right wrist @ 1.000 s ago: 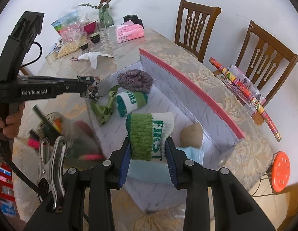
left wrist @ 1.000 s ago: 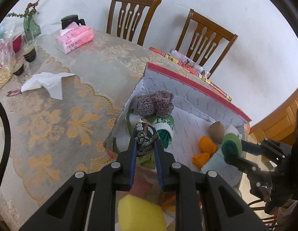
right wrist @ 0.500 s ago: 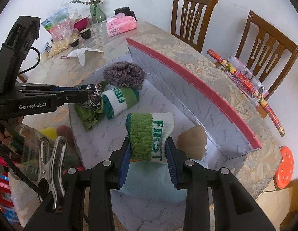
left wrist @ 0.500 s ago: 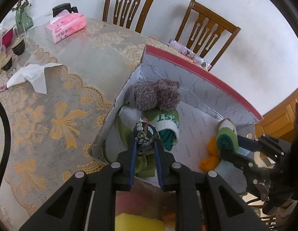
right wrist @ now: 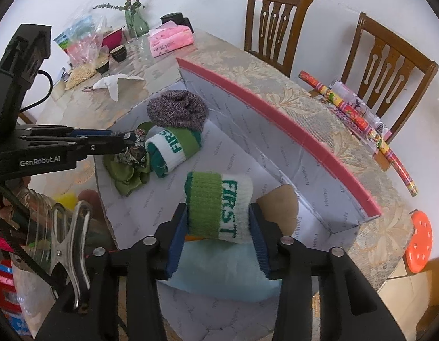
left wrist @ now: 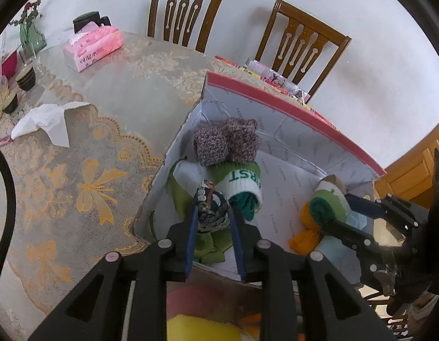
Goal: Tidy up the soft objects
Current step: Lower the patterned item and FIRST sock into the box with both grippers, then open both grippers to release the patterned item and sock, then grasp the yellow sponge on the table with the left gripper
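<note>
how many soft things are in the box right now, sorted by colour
green-and-white FIRST sock rolls: 2
speckled grey knit bundle: 1
dark patterned roll: 1
olive green cloth: 1
orange cloth: 1
light blue cloth: 1
tan piece: 1
total in the box: 8

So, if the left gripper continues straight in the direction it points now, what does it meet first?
Probably the crumpled green cloth on the floor of the open grey cardboard box, directly under the dark patterned fabric bundle between the left gripper fingers. Depth is unclear.
</note>
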